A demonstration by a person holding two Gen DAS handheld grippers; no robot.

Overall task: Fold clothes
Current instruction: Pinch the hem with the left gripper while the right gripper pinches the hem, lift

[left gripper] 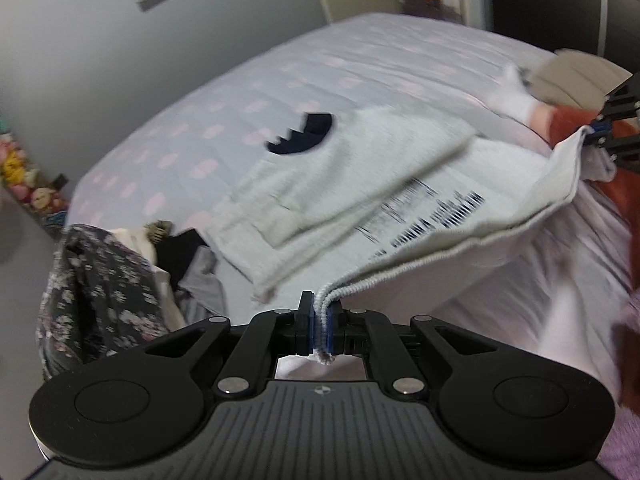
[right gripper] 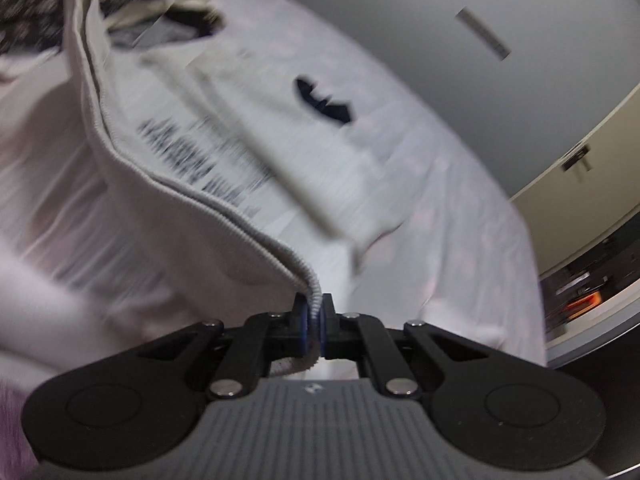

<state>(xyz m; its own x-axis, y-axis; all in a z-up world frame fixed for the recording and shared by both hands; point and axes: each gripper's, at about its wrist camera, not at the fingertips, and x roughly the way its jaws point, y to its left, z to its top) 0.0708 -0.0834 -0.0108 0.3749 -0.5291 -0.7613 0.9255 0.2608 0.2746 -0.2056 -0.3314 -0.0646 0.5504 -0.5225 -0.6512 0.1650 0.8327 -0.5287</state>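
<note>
The pale grey sweatshirt [left gripper: 360, 184] is spread on the bed [left gripper: 280, 72], straight ahead of both tools. One sleeve [left gripper: 288, 196] is already laid across the front, over part of the dark printed letters [left gripper: 432, 216]. A dark neck opening [left gripper: 304, 136] can be seen at the far end, well away from the tools.

The ribbed bottom edge [left gripper: 400, 268] is lifted off the bed. One corner of it is pinched in the left tool [left gripper: 319, 320], whose blue pads are pressed together on the cloth. The other corner is pinched in the right tool [right gripper: 315, 326] in the same way, with the ribbed cloth squeezed tight between its pads. The edge is stretched between the two tools, and bare bed can be seen under it.

So the sides look partly tucked in, though only one folded sleeve can be seen clearly. The next fold, bottom edge up toward the neck, seems only just begun. The edge is raised but not yet carried over. It still has to be laid down and smoothed.

More work is left after that. A heap of other clothes [left gripper: 120, 280], with a dark flowery piece on top, is piled to the left of the left tool. A rust-red piece [left gripper: 568, 128] lies by the right tool as seen from the left one. The pictures are blurry, so small things cannot be told.
</note>
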